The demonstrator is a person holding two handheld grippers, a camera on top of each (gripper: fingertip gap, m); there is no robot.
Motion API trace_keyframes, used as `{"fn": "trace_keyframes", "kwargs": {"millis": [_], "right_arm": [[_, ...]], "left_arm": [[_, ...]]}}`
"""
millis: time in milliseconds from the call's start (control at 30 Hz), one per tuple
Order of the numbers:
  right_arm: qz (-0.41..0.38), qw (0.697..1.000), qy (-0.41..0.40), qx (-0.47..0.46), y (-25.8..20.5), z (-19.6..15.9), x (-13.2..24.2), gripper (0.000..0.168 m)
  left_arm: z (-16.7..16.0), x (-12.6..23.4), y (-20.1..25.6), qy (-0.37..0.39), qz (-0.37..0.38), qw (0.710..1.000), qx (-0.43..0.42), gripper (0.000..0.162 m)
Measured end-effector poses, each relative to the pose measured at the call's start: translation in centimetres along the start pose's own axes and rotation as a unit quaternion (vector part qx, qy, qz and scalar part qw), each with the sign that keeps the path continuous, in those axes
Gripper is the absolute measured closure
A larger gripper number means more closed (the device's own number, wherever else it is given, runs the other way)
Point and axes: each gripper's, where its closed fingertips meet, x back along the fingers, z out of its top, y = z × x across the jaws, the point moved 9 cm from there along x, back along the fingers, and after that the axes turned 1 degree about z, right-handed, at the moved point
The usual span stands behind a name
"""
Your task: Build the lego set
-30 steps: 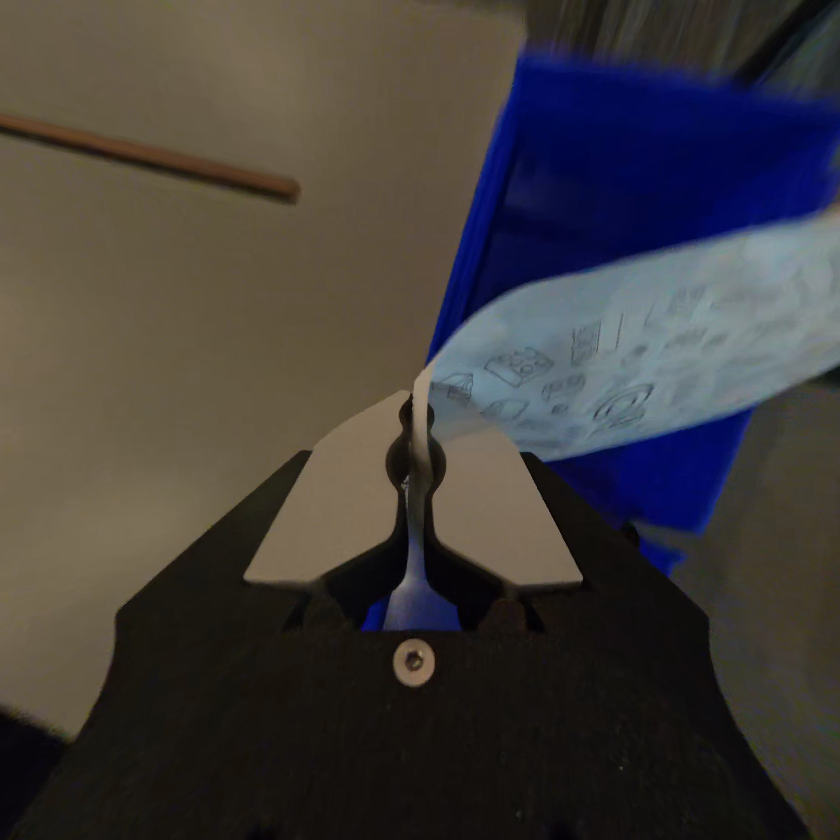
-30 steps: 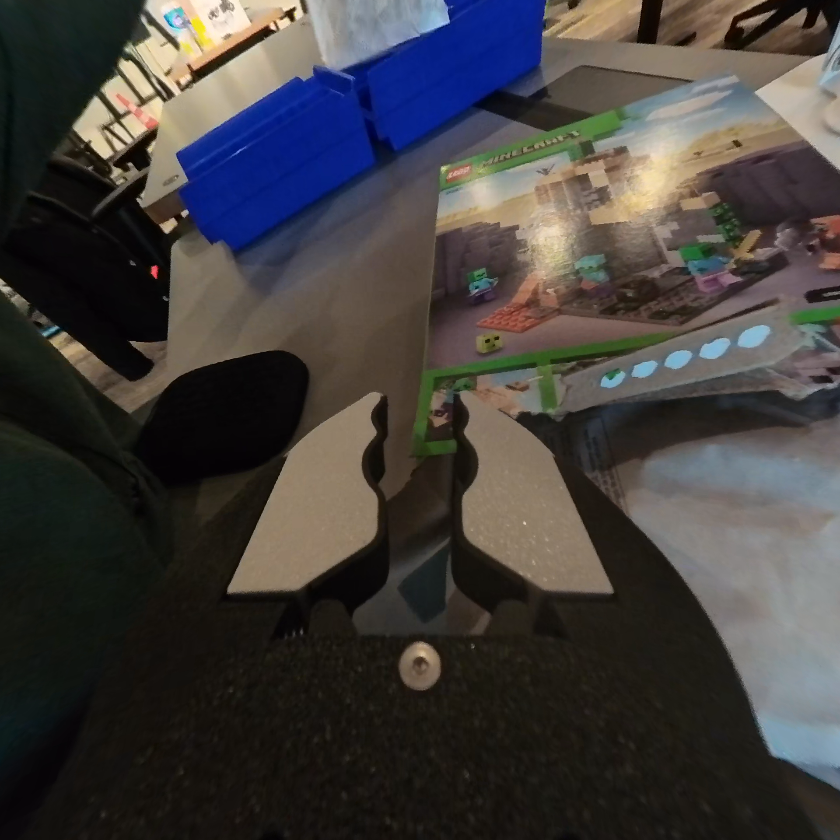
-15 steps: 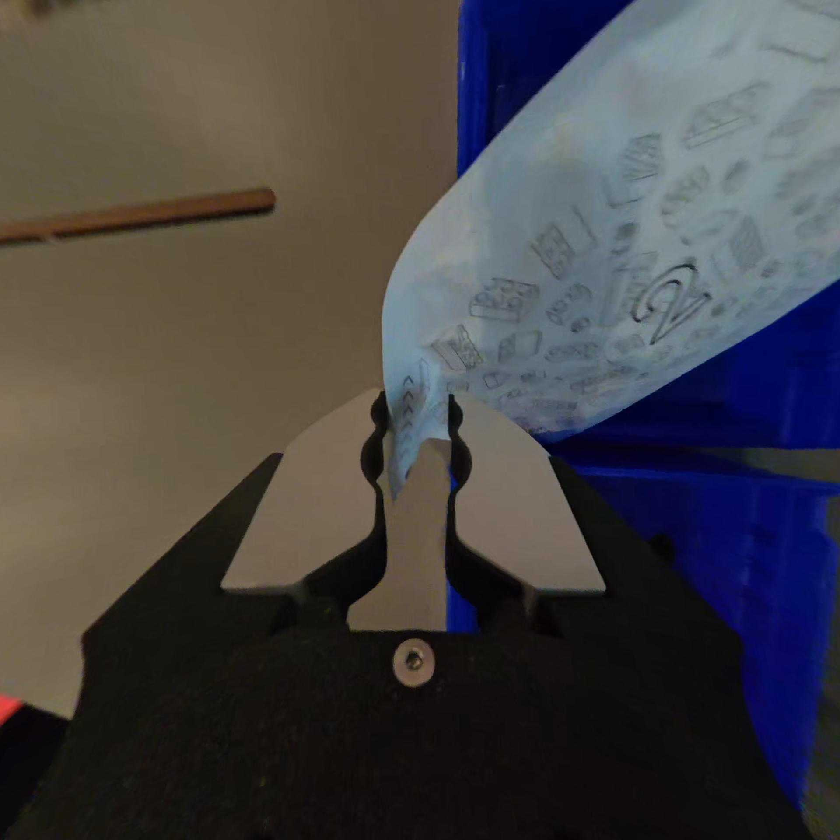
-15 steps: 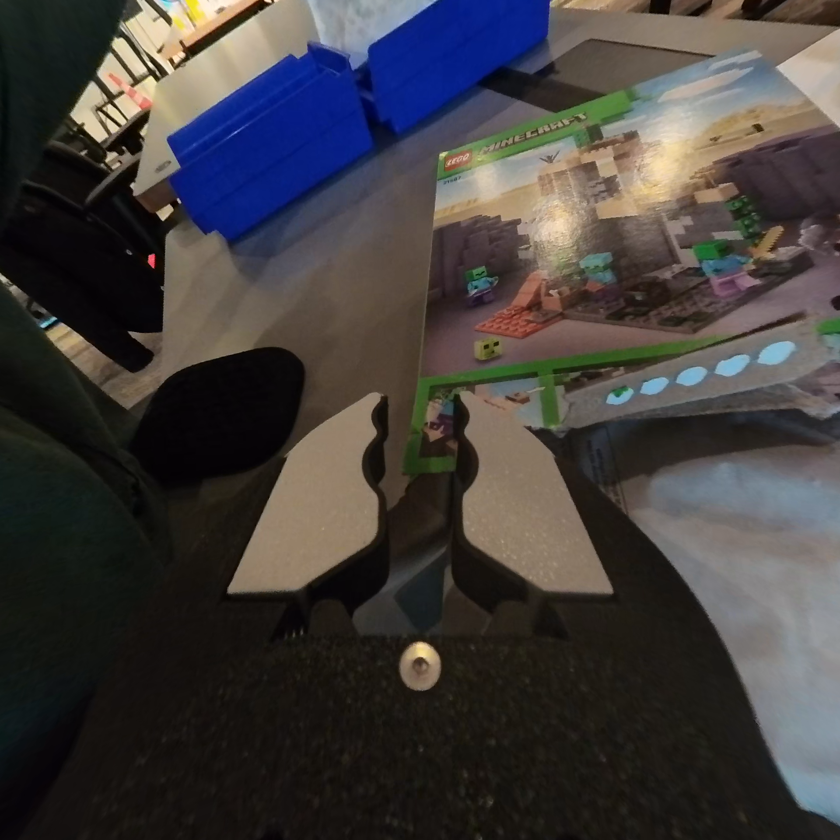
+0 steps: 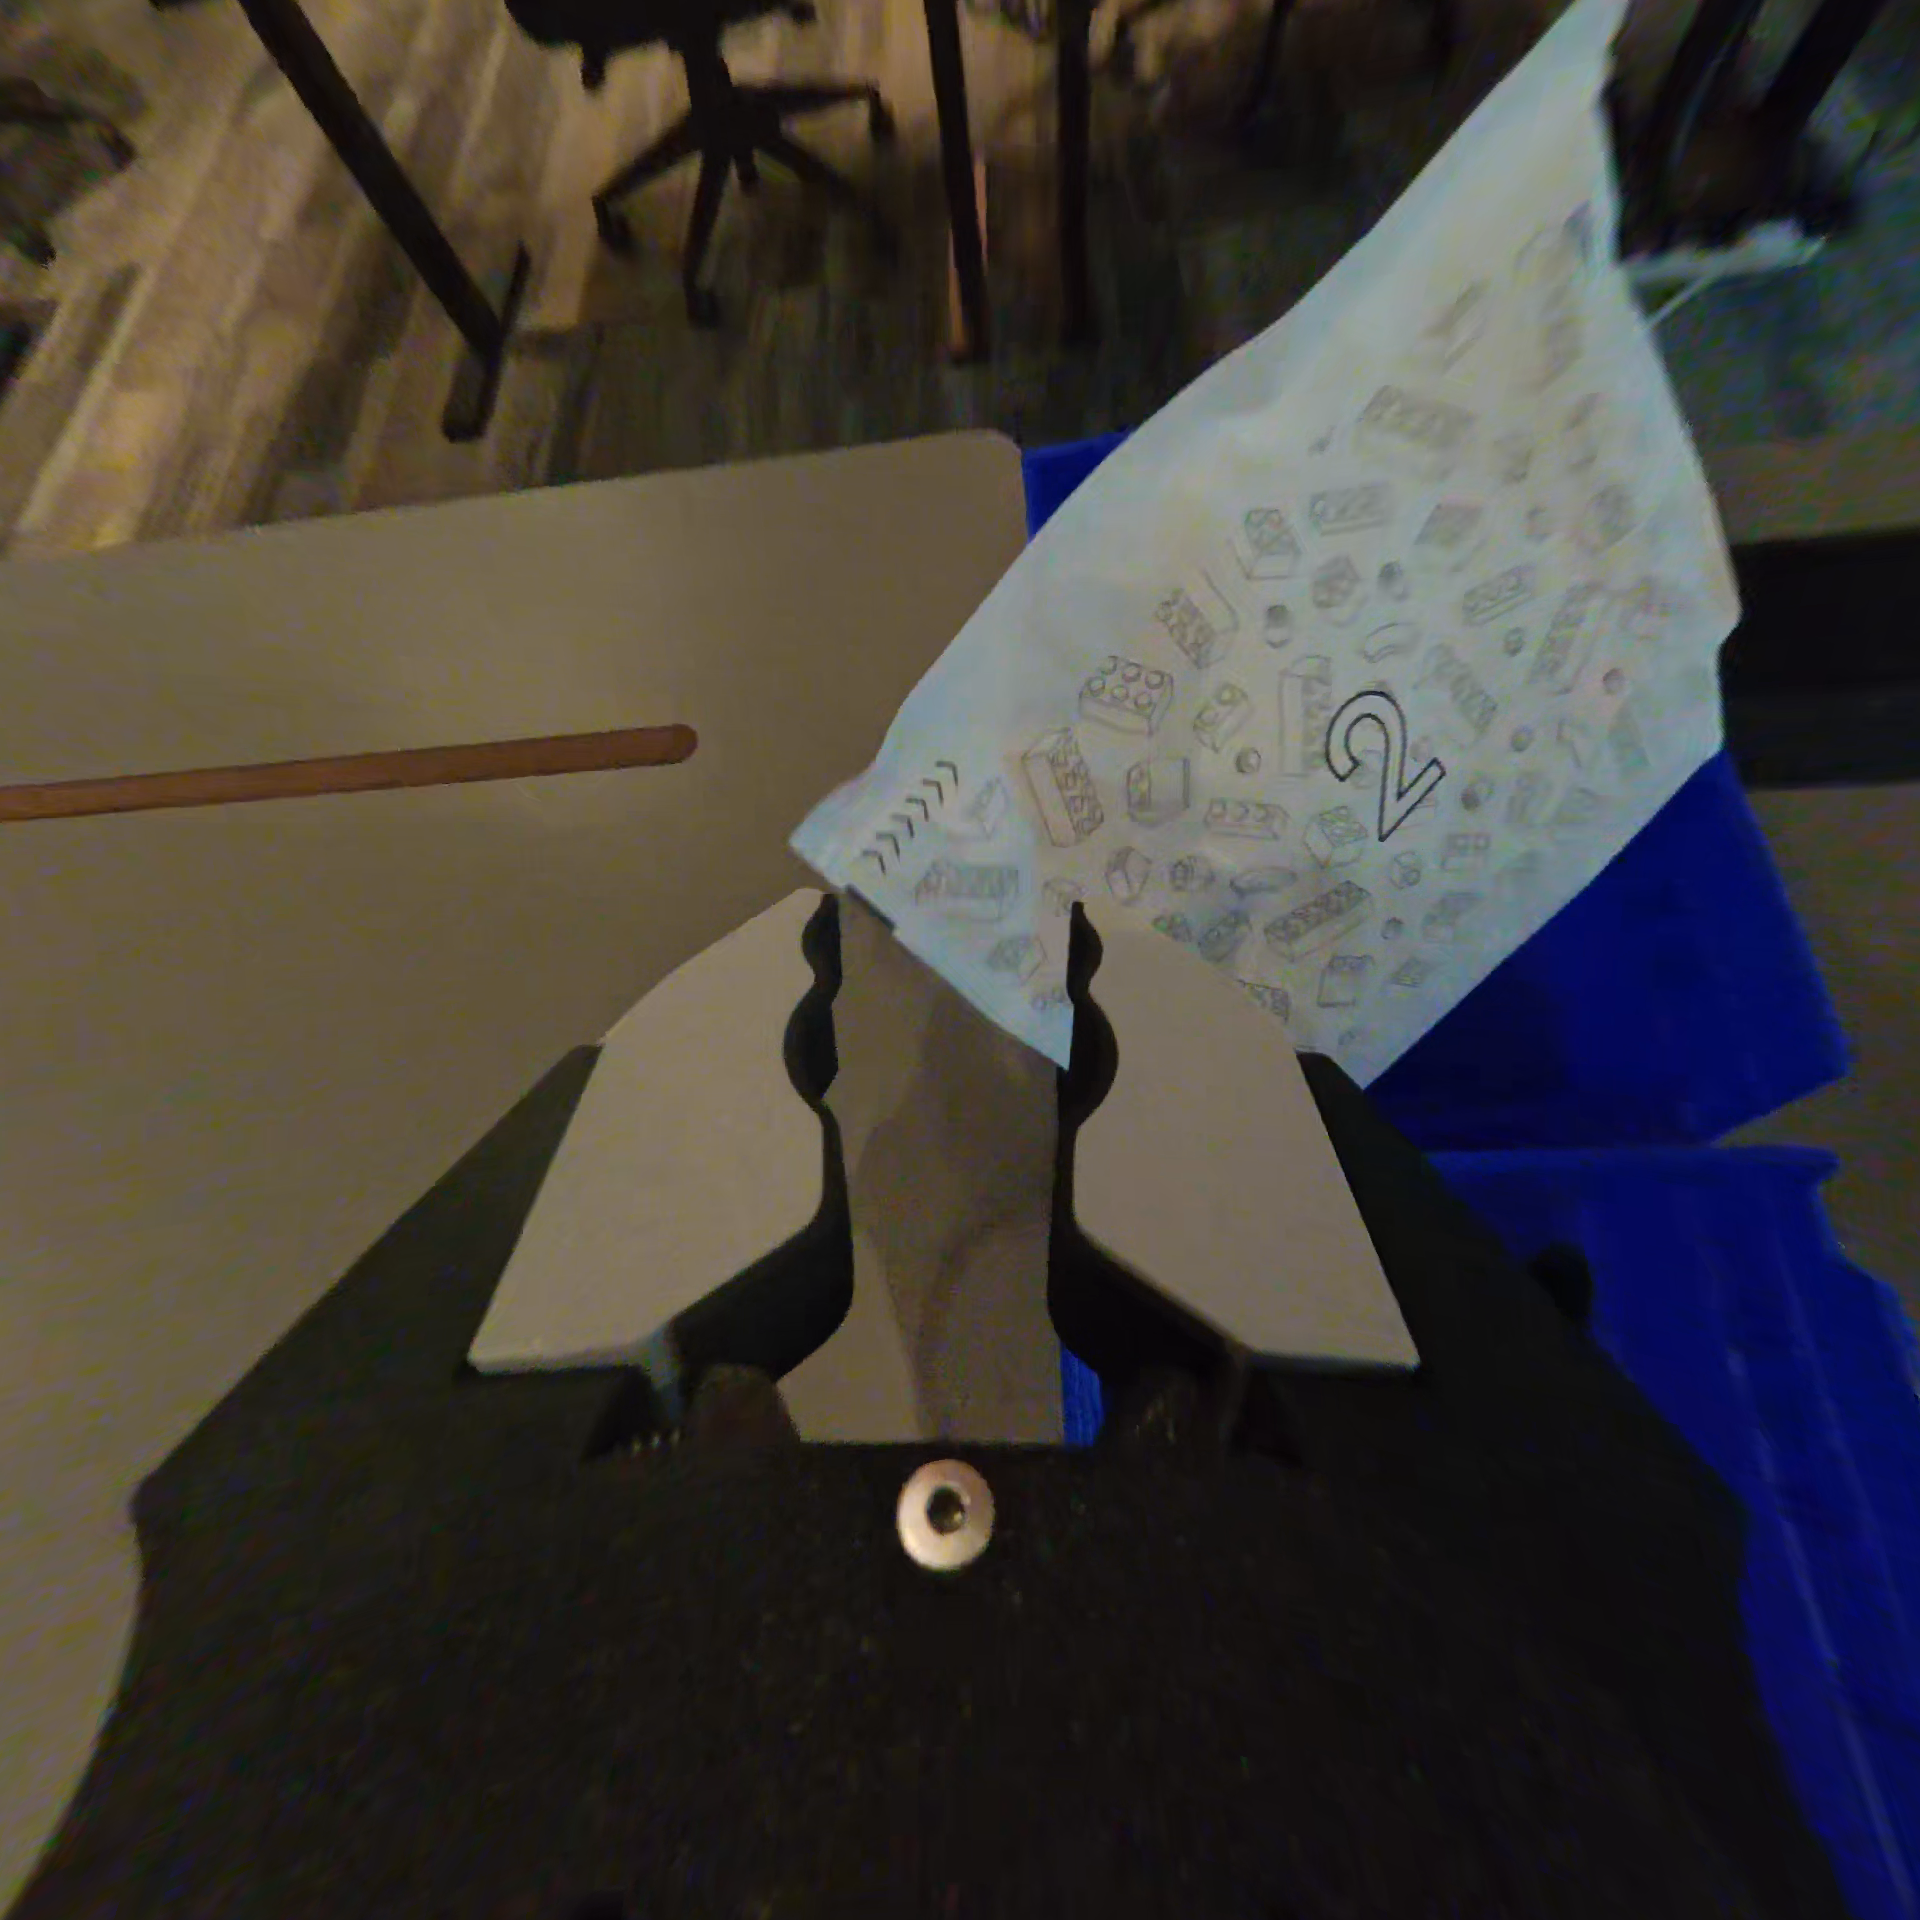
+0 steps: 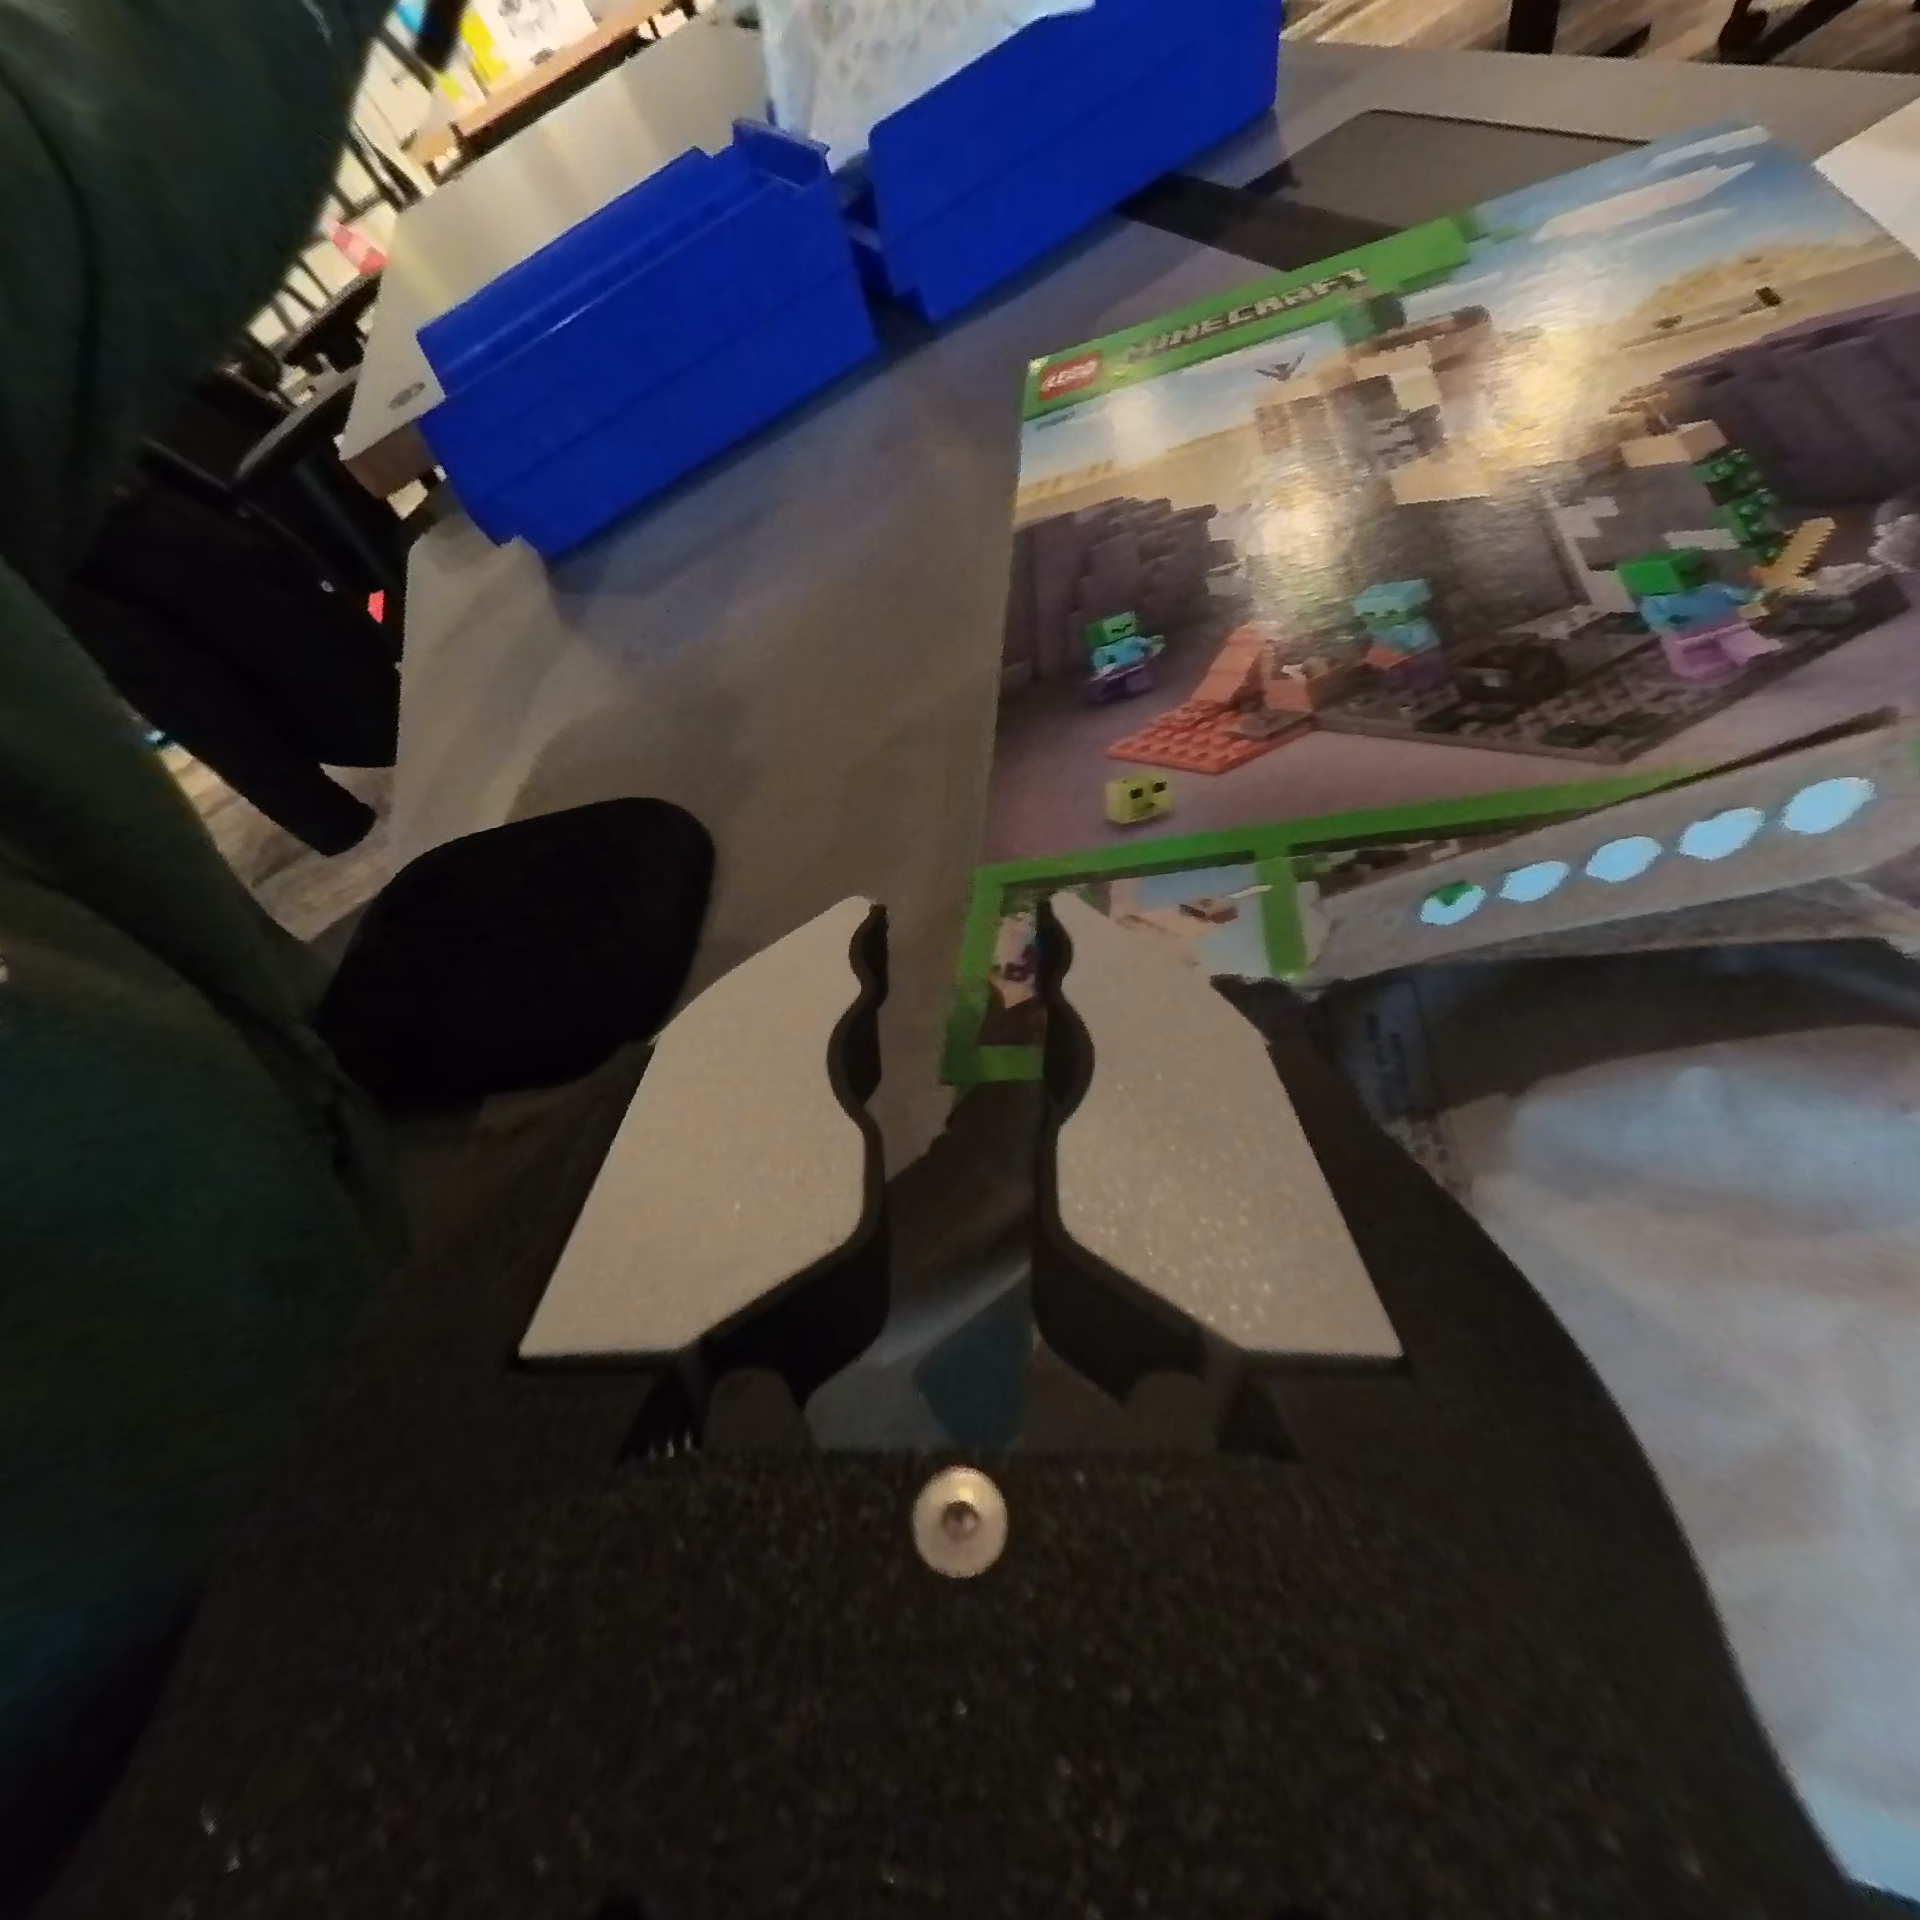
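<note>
The left gripper (image 5: 951, 914) is standing with its jaws parted, and the white paper parts bag (image 5: 1340, 727) is lying at about one o'clock from its tips, its lower corner just reaching into the gap, though whether it is touching a finger I cannot tell. The bag is leaning out of the blue bin (image 5: 1621, 997), its long axis running from seven o'clock up to one o'clock. The right gripper (image 6: 961, 914) is also gaping, empty, over the set's box (image 6: 1403, 540), so the left is nearer.
</note>
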Motion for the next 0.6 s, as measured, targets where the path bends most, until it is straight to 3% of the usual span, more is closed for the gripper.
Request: {"fn": "trace_keyframes", "kwargs": {"millis": [200, 400, 533, 567, 600], "right_arm": [[0.014, 1.0, 0.002, 0.014, -0.5, 0.4, -0.1, 0.141], [0.02, 1.0, 0.001, 0.011, -1.1, 1.0, -0.2, 0.141], [0.022, 1.0, 0.002, 0.005, -1.4, 1.1, -0.5, 0.141], [0.024, 1.0, 0.004, 0.003, -1.4, 1.1, -0.5, 0.141], [0.026, 1.0, 0.004, 0.001, -1.4, 1.1, -0.6, 0.141]], "left_arm": [[-3.7, -2.1, 0.1, 0.04, -0.069, 0.996, 0.025, 0.109], [-4.0, -6.0, -0.4, 0.055, -0.106, 0.989, 0.091, 0.105], [-5.0, -9.3, 0.2, -0.001, -0.158, 0.982, 0.107, 0.092], [-5.3, -9.8, 0.7, -0.017, -0.173, 0.98, 0.097, 0.095], [-5.3, -9.9, 1.2, -0.008, -0.188, 0.979, 0.082, 0.112]]}}
